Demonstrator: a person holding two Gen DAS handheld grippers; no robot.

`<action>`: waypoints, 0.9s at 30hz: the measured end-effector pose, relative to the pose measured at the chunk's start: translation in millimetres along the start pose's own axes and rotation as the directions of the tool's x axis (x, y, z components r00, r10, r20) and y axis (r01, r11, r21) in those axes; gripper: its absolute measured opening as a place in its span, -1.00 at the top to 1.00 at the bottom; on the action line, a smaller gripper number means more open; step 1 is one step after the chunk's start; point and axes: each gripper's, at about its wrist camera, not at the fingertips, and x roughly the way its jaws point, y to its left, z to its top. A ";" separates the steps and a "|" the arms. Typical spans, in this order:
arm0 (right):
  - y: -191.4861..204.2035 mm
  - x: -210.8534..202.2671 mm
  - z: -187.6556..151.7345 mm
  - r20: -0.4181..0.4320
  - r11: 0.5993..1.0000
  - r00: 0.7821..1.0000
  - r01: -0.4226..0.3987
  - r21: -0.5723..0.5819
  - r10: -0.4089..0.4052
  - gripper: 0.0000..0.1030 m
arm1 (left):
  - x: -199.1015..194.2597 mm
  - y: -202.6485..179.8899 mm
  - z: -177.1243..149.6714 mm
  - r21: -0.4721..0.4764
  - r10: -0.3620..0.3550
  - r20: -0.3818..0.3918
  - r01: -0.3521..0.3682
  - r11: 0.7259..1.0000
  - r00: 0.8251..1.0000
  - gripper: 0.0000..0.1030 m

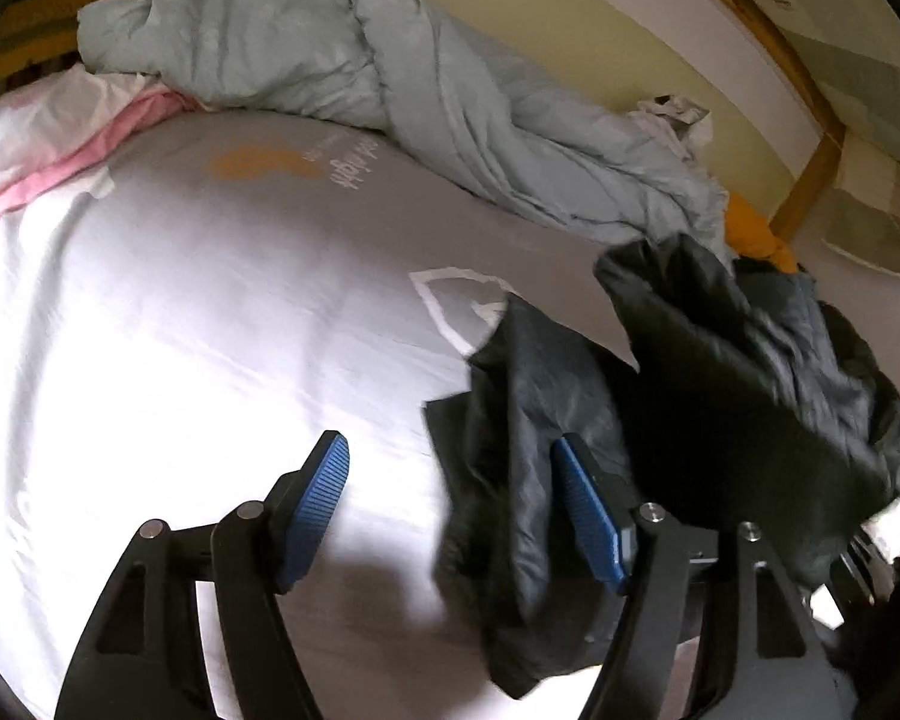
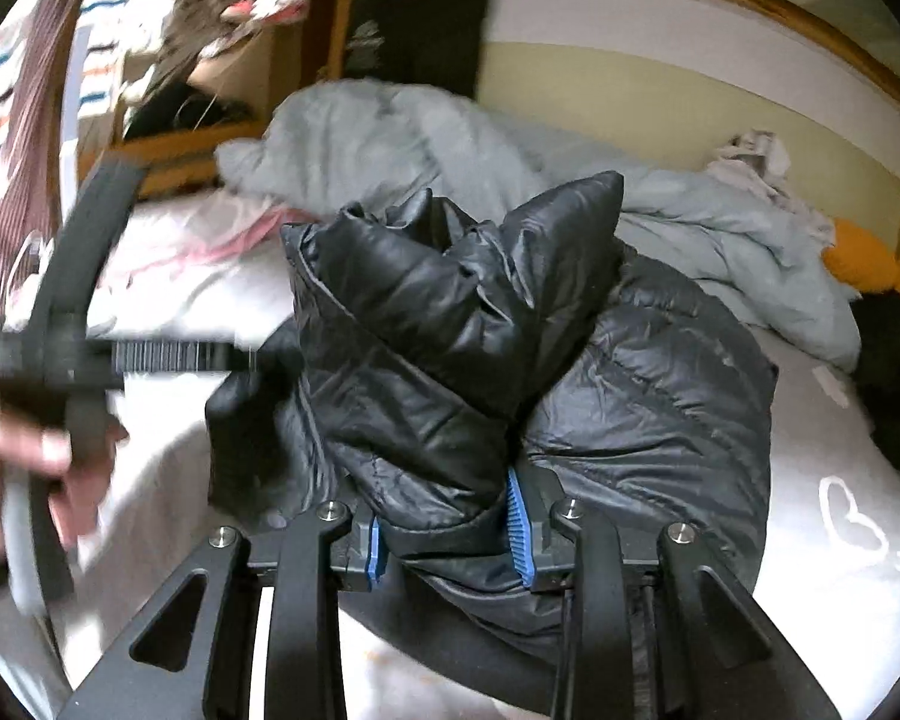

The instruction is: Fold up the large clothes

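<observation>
— Two hand-held grippers are at work over the bed (image 1: 180,312). The right hand-held gripper (image 2: 450,531) is clamped on a thick bunch of the black puffer jacket (image 2: 450,330); its blue pads press into the padding from both sides.

— And the left one?

— The left hand-held gripper (image 1: 450,504) stands fairly wide, pads touching nothing. A dark fold of the jacket hangs just in front of its right finger, over the white sheet.

— Where is the jacket itself?

— Bunched on the near right part of the bed, partly lifted, with the crumpled grey duvet (image 1: 342,54) along the far side by the wall.

— What could go wrong?

— My guess: the shell looks slick and puffy, so the bunch may slide out of the right grip if it is pulled hard. With only one side held, the rest could drop in a heap rather than spread flat, and a sleeve may get trapped underneath. It could also drag into the duvet.
</observation>
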 end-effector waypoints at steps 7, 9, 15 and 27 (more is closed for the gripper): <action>7.3 -12.3 -17.1 -0.021 0.998 1.000 -0.018 -0.067 0.017 0.34 | 28.8 9.8 6.6 0.017 0.028 -0.065 -0.027 0.999 0.997 -0.26; 11.1 -14.4 -23.3 -0.034 0.994 0.999 -0.015 -0.109 0.012 0.34 | 39.7 9.8 6.1 0.017 0.039 -0.090 -0.037 0.999 0.995 -0.25; 22.9 -23.8 -23.3 -0.044 0.983 0.999 -0.005 -0.183 -0.003 -0.23 | 41.7 15.1 7.1 -0.038 -0.002 -0.092 -0.001 0.999 0.996 -0.24; -4.0 -78.6 16.3 0.128 0.997 0.989 0.082 -0.017 -0.079 -0.61 | -2.4 0.2 15.3 0.013 -0.064 0.042 0.063 0.998 0.997 -0.20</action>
